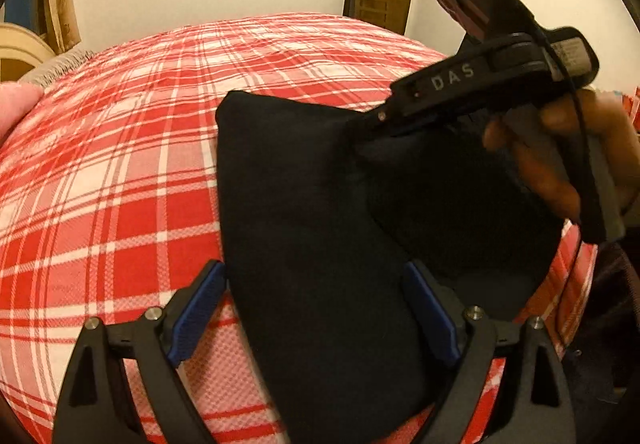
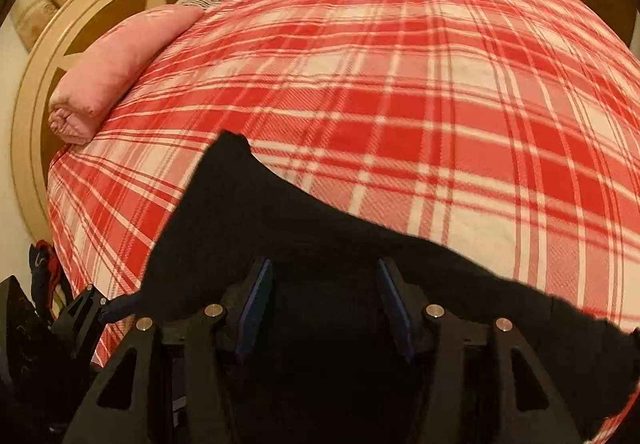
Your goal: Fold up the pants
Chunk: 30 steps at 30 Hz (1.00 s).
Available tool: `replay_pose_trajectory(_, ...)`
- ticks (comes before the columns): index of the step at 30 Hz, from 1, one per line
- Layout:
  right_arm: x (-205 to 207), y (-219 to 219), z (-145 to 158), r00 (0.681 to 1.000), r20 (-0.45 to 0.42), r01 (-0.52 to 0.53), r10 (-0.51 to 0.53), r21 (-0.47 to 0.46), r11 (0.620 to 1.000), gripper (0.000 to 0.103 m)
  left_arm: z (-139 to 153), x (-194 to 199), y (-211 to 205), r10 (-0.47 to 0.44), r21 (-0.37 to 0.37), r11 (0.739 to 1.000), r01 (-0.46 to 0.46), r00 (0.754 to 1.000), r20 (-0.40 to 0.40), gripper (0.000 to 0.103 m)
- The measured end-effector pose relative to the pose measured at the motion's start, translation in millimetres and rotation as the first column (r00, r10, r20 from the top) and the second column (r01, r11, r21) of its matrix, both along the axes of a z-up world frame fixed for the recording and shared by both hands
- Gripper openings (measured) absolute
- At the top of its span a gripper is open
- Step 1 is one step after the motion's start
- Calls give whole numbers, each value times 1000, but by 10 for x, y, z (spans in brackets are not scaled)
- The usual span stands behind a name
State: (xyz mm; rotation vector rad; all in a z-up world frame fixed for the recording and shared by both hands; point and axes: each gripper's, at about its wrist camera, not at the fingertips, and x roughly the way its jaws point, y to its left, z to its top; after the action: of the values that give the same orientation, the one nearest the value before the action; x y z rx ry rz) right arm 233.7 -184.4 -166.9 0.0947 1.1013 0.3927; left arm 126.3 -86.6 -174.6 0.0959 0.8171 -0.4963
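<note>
Two grippers stand over a pair of black pants [image 1: 320,224] lying on a bed under a red-and-white plaid blanket [image 1: 120,163]; the garment sits near the bed's near edge, already gathered into a compact, layered shape with one corner [image 2: 230,143] pointing toward the far side. Left gripper [image 1: 316,308]: jaws spread wide, straddling the near part of the fabric, nothing pinched between the blue pads [image 1: 196,312]. Right gripper [image 2: 324,308]: jaws likewise parted, the dark cloth beneath and between them but not clamped; in the left wrist view its tip lies at the upper layer of the pants, and contact cannot be confirmed. A rolled pink cloth [image 2: 116,67] rests at the bed's far left corner, well apart. Step judged: a late fold, with both grippers released between grasps. The next move probably calls for pinching an edge of the stack, lifting it and laying it over squarely, without dragging the lower layers.
</note>
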Motion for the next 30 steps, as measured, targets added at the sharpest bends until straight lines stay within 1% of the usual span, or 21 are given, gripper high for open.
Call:
replay_pose_trajectory(1,-11,8,71,1000,7,-14,14,6,1000,55,14,-28,26,-1,-9,1000,1,1000,3,92)
replay_pose_trajectory(4,9,67,294,996,45,-84,81,78,993,55,41,-137,72,-9,-23,1000,9,1000,20,92)
replay_pose_trajectory(6,94,180,367,993,63,-109,104,99,989,56,35,-196,87,-9,-23,1000,9,1000,25,93)
replay_pose_trajectory(8,264,326,341,991,58,-130,124,124,984,56,14,-223,97,-11,-29,1000,11,1000,24,94)
replay_pose_trajectory(10,516,480,195,992,24,-129,127,143,981,56,-45,-192,101,-7,-31,999,7,1000,5,96)
replay_pose_trajectory(11,630,582,104,991,-6,-130,132,138,982,53,-67,-181,111,-6,-37,999,6,1000,-4,96)
replay_pose_trajectory(12,711,672,1,988,-42,-143,149,125,982,30,-76,-170,124,-4,-47,999,4,1000,-5,97)
replay_pose_trajectory(13,769,783,-104,983,-68,-163,170,98,982,26,-81,-166,129,-4,-47,999,4,1000,-2,97)
replay_pose_trajectory(16,785,946,-187,982,-70,-171,176,73,983,26,-105,-176,97,-14,-29,999,15,1000,9,99)
replay_pose_trajectory(19,831,912,-201,984,-80,-151,159,98,984,27,-119,-217,64,-12,-27,1000,13,1000,13,101)
replay_pose_trajectory(22,797,860,-190,986,-65,-146,154,117,982,27,-109,-232,22,-4,-20,1000,4,1000,11,101)
replay_pose_trajectory(24,698,766,-86,990,-8,-140,142,119,983,41,-45,-250,12,5,-24,1000,-5,1000,4,101)
replay_pose_trajectory(25,605,664,10,992,30,-123,120,116,986,45,-12,-228,66,13,-22,1000,-13,1000,13,101)
replay_pose_trajectory(26,548,580,62,993,45,-112,107,125,986,49,49,-221,116,23,-22,999,-23,999,33,101)
replay_pose_trajectory(28,344,291,227,994,85,-85,72,154,984,50,172,-249,126,33,-40,999,-31,997,65,101)
replay_pose_trajectory(30,136,10,370,989,139,-69,49,141,988,50,279,-251,67,24,-48,999,-20,996,91,101)
